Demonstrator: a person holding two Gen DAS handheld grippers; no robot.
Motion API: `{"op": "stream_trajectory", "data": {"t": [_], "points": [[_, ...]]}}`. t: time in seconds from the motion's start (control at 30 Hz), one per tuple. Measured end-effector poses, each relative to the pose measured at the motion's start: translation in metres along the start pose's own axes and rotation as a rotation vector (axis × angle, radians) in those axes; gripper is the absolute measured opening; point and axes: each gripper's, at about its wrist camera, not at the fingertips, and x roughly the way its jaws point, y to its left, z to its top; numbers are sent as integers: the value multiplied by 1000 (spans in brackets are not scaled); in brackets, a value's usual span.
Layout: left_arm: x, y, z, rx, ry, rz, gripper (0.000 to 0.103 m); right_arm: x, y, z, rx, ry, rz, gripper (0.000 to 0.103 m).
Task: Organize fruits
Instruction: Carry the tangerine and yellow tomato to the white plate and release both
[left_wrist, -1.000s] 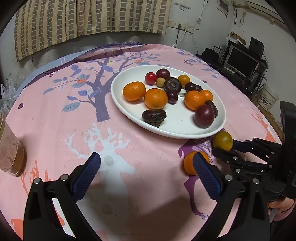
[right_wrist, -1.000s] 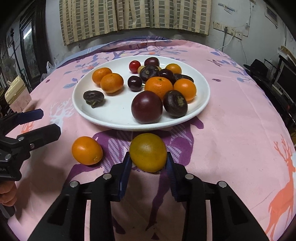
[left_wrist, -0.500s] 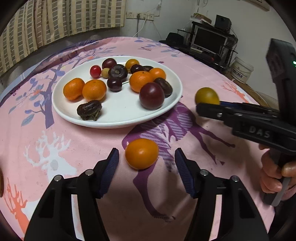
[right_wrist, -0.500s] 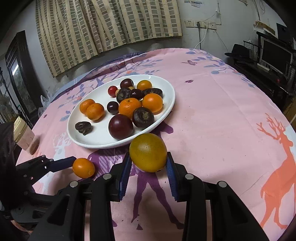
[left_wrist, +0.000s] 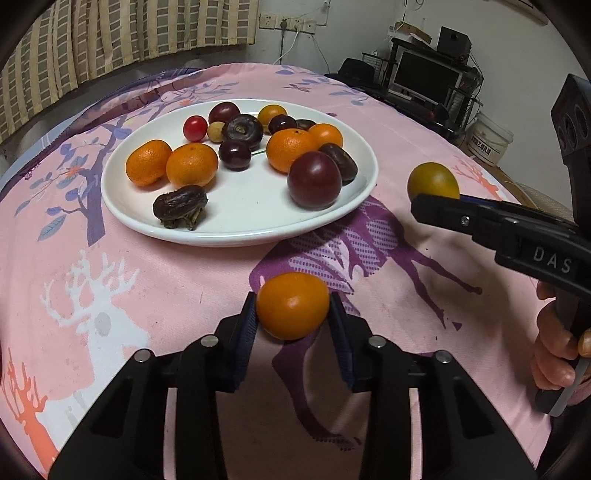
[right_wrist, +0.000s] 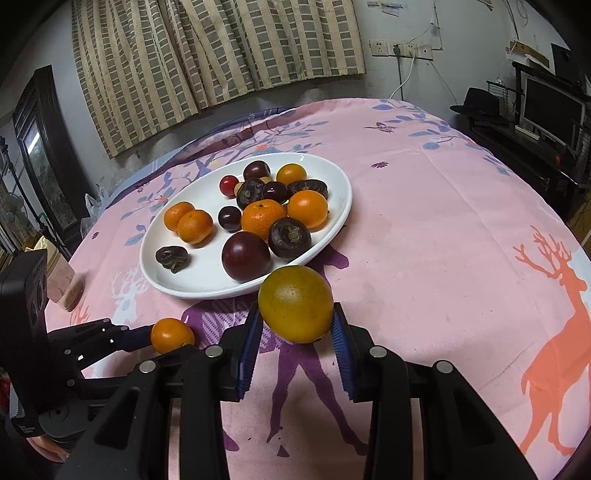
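Looking along the left wrist view: left tongs (left_wrist: 292, 314) closed onto a small orange fruit (left_wrist: 292, 305), blue pads touching both its sides, low over the pink patterned cloth on the desk (left_wrist: 110, 280). White plate (left_wrist: 236, 232) just ahead, loaded with oranges, dark plums and a red cherry tomato. Right tongs enter from the right, carrying a yellow-green fruit (left_wrist: 433, 181) beside the plate rim.

Right wrist view: right tongs (right_wrist: 295, 325) clamped on the yellow-green fruit (right_wrist: 295, 304), held clear of the cloth, near the plate's (right_wrist: 343, 218) front edge. Left tongs with the orange fruit (right_wrist: 171, 335) sit lower left.

Risks, as judged: round fruit slipping from the pads; either fruit, set down on the crowded right side, nudging neighbours over the shallow rim; both tongs colliding if they approach together.
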Motion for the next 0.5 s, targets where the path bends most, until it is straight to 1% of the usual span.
{"op": "stream_trajectory", "data": {"t": [0.1, 0.2, 0.37, 0.43, 0.5], "points": [[-6, 1, 0, -17, -7, -13, 38, 0, 2, -1, -13, -2, -8, 38], [-18, 0, 2, -20, -43, -4, 37, -4, 6, -3, -36, -14, -17, 38], [-51, 10, 5, -73, -120, 1, 37, -21, 13, -1, -45, -63, 35, 38], [-64, 16, 11, -86, -151, 4, 37, -28, 18, 7, -52, -79, 54, 38], [-77, 23, 23, -91, -183, 3, 37, -33, 25, 19, -78, -96, 59, 38]]}}
